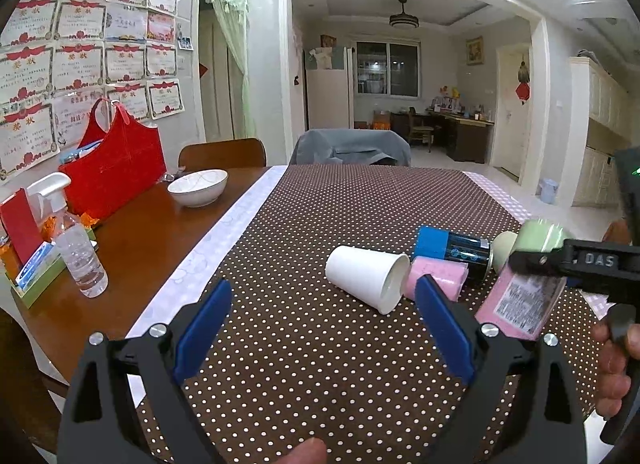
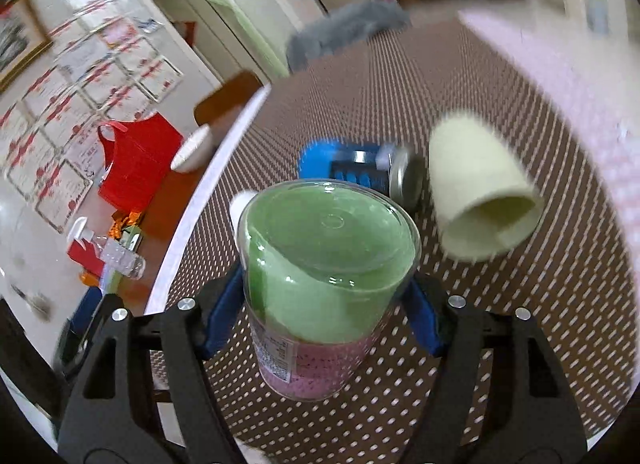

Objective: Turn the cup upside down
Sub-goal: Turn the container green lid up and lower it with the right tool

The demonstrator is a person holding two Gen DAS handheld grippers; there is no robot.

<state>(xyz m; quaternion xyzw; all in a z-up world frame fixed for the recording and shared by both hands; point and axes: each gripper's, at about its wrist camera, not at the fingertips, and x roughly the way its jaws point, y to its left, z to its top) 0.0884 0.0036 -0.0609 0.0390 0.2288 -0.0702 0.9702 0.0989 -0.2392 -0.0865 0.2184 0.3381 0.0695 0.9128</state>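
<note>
Our right gripper [image 2: 326, 316] is clamped on the clear cup [image 2: 320, 264], green and pink inside, held tilted above the dotted counter [image 2: 480, 364]. Our left gripper [image 1: 320, 328] is released, holding nothing, low over the counter. White paper cup [image 1: 370, 278] and blue can [image 1: 452, 252] lie on their sides nearby.

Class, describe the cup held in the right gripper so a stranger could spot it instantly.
Find the brown dotted tablecloth. Above its right side, the right gripper clamps a clear cup. Unlike the plain white cup lying nearby, it is green at one end, pink at the other.
</note>
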